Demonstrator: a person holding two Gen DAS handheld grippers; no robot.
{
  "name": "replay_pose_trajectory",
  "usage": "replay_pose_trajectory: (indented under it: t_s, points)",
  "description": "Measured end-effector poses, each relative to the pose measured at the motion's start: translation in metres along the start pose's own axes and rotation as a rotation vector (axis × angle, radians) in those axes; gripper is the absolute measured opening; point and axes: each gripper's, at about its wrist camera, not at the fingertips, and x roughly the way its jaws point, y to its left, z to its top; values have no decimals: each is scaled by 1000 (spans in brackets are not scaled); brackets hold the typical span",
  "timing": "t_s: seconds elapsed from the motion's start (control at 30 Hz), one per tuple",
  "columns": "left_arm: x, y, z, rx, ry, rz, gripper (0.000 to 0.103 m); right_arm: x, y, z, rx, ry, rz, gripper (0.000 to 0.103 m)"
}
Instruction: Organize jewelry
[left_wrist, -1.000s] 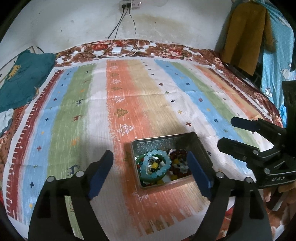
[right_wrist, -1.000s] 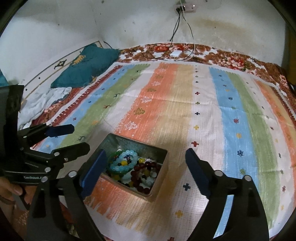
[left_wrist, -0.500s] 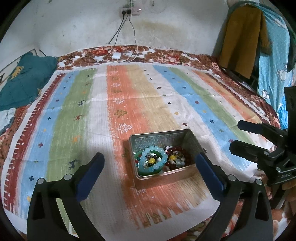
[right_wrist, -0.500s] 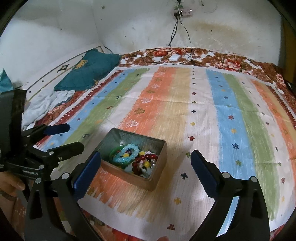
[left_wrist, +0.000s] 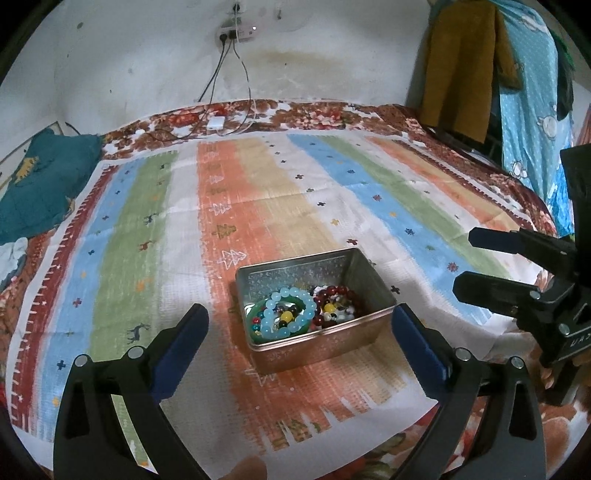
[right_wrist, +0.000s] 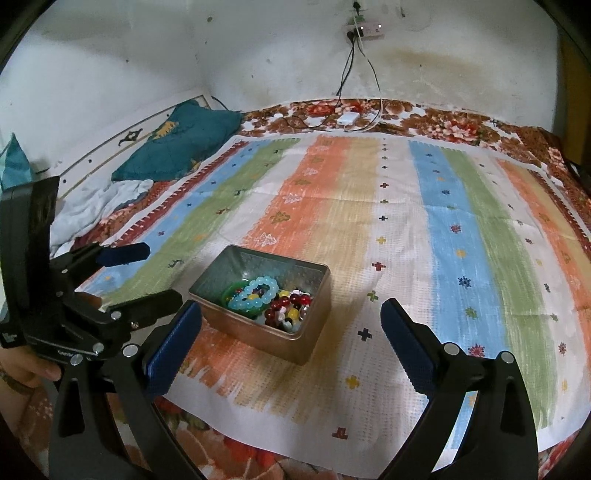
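Note:
An open metal tin (left_wrist: 317, 350) sits on the striped cloth near its front edge. Inside lie a light blue bead bracelet (left_wrist: 291, 314), a green bangle (left_wrist: 255, 319) and a dark red bead bracelet (left_wrist: 338, 293) among mixed beads. My left gripper (left_wrist: 298, 310) stands open, short of the tin, nothing between its fingers. My right gripper (left_wrist: 466, 261) hangs to the right of the tin. From the right wrist, the tin (right_wrist: 266, 343) and blue bracelet (right_wrist: 258, 291) lie ahead of the open right gripper (right_wrist: 290, 309); the left gripper (right_wrist: 161, 274) is at the left.
The striped cloth (left_wrist: 258, 206) covers a floral bedsheet (left_wrist: 317, 114). A teal pillow (right_wrist: 184, 147) lies at the far left, a white charger (right_wrist: 347, 118) with cables by the wall. Clothes (left_wrist: 461, 66) hang at the right. A person's hand (right_wrist: 22, 373) holds the left gripper.
Both grippers have drawn back from the tin and their jaws have widened. The left fingers, which flanked the tin, now stand short of it. The tin has stayed put.

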Motion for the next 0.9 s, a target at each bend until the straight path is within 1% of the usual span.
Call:
replay_pose_trajectory:
  t_s: [0.3,0.4,0.53,0.67,0.9]
  points:
    - [-5,3,-2,-16,-24,11,97,-3,1,-3,-5,-9,5,98]
    - [-7,5,-1,-26,-30,29,97,-2,1,-3,-9,-5,0,98]
    - [-7,9,0,-47,-33,29,97,0,2,-2,-14,4,-3,98]
    - [-7,7,-1,-43,-29,-4,97,1,4,-3,-22,12,-7,98]
    - [-8,4,-2,-27,-30,-24,97,2,5,-3,-25,10,-7,98]
